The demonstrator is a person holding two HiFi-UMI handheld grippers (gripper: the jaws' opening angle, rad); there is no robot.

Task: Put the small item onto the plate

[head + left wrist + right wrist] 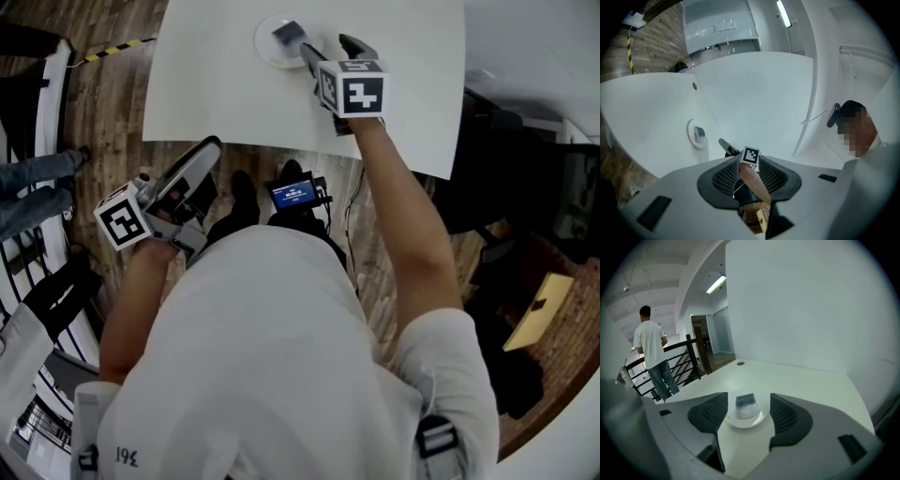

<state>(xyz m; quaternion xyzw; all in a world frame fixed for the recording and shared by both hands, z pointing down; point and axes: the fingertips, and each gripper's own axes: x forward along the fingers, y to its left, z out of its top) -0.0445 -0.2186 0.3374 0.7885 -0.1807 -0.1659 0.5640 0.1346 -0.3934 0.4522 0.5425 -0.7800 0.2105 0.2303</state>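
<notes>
Right gripper view: small item (746, 405) lies lengthwise away on plate (759, 419).

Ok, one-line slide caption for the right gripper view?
Right gripper, jaws open, framing the small item lying on the white plate on the white table.

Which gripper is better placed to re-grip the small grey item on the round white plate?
Right. The right gripper has open jaws aimed at the small grey item on the round white plate; the left gripper hangs off the white table.
</notes>
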